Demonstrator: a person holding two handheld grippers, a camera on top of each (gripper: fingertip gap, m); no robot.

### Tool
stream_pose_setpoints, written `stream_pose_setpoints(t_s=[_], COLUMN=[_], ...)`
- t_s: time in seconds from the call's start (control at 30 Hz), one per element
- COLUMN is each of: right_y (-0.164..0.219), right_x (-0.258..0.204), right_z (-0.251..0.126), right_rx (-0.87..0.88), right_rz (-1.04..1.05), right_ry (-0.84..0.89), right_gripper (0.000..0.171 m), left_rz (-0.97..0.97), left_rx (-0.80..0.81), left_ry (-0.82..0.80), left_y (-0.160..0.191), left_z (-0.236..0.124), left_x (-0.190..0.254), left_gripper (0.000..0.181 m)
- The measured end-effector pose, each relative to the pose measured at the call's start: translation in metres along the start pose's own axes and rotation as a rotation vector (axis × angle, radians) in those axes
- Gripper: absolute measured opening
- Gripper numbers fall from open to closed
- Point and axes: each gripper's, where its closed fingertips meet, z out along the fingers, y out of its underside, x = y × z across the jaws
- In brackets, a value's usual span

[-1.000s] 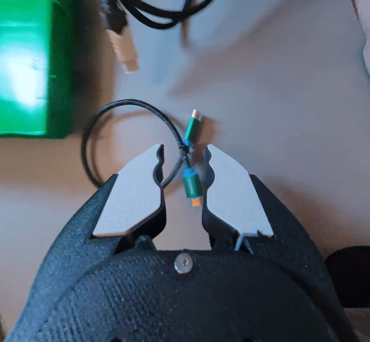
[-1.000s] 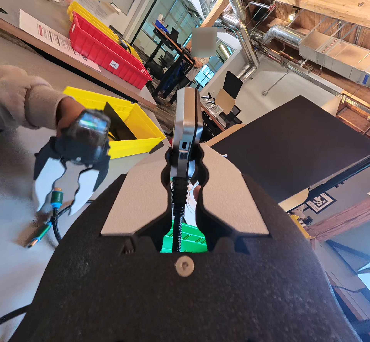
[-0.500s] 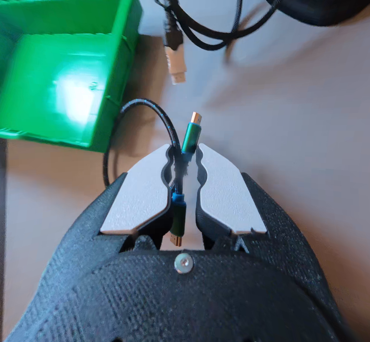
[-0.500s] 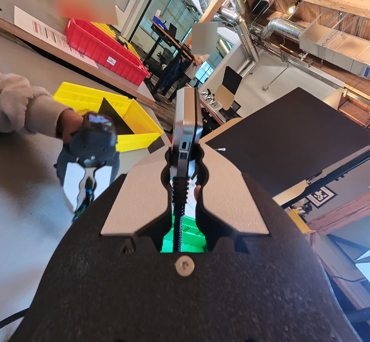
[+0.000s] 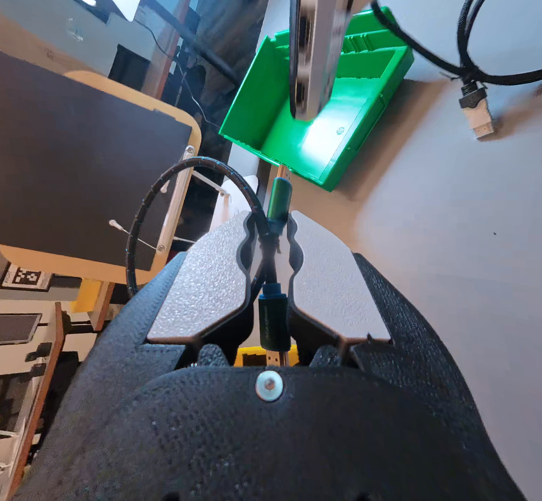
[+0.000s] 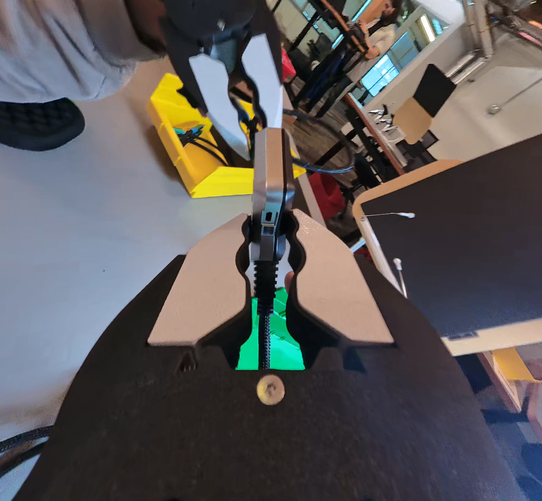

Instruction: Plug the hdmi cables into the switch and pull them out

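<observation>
Left wrist view shows your left gripper (image 5: 268,232) has lifted off the counter (image 5: 440,252), closed on the short green-ended hdmi cable (image 5: 278,202); a second ago it was only straddling it. Its gold plug now points at the silver switch (image 5: 316,47), which hangs blurred at top centre above the green bin (image 5: 366,100). Your right gripper (image 6: 269,223) still clamps the switch at centre frame, so I judge insertion comes next

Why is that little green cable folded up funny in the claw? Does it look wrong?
Yes, a bit. The left claw pinches the short green cable doubled over, so one plug points forward and the other plug points backward.
</observation>
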Motion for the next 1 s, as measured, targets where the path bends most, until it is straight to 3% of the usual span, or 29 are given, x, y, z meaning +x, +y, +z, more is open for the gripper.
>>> stream_pose_setpoints(t_s=[0.3, 0.77, 1.0], right_y=[0.018, 0.002, 0.019], right_x=[-0.028, -0.035, -0.027], right_z=[0.034, 0.028, 0.034], right_rx=[-0.085, 0.041, -0.067], right_rz=[-0.033, 0.063, 0.023], right_ry=[-0.094, -0.173, -0.105], right_gripper=[0.022, 0.022, 0.022], left_rz=[0.102, 0.099, 0.051], left_rx=[-0.087, -0.122, -0.219], left_ry=[0.094, 0.125, 0.07], left_y=[0.0, 0.005, 0.006], left_z=[0.002, 0.005, 0.01], left_x=[0.026, 0.033, 0.032], left_gripper=[0.021, 0.02, 0.02])
